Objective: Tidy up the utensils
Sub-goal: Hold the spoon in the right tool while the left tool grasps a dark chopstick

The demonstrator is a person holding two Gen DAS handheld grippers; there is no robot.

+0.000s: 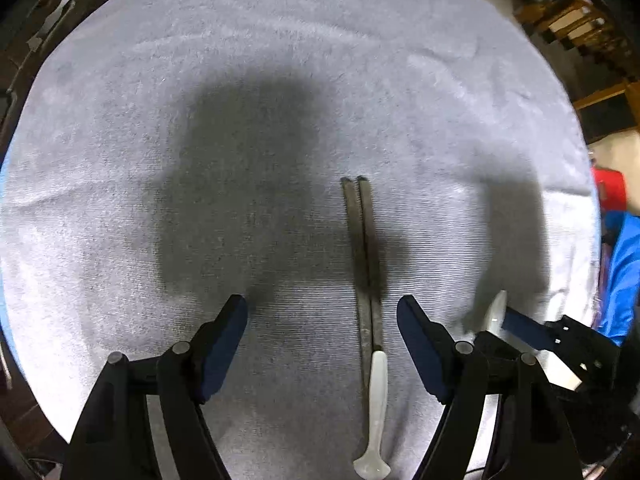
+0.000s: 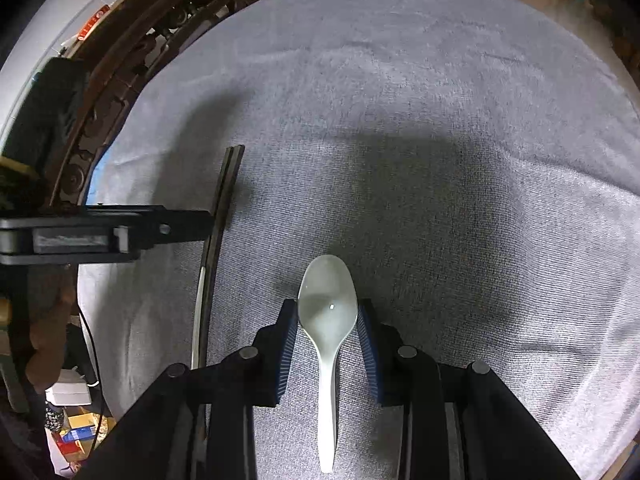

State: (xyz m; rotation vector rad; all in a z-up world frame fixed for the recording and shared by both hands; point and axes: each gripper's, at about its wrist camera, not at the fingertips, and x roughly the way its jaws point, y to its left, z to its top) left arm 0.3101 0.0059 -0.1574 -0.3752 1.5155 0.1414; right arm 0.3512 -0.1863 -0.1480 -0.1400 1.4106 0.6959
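The right gripper (image 2: pixel 327 312) has its jaws clenched on the spoon (image 2: pixel 328 300), carrying it toward the chopsticks (image 1: pixel 366 256) on the tabletop (image 1: pixel 280 60); the left gripper (image 1: pixel 322 312) hangs released above them.

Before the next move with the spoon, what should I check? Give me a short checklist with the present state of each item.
1. White ceramic soup spoon sits between the right tongs: ok.
2. Pads press the spoon bowl on both sides: ok.
3. Spoon lifted off the grey towel: cannot tell.
4. Left tongs open and empty: ok.
5. Pair of dark chopsticks lies together, parallel: ok.
6. Second white spoon lies beside the chopsticks: ok.
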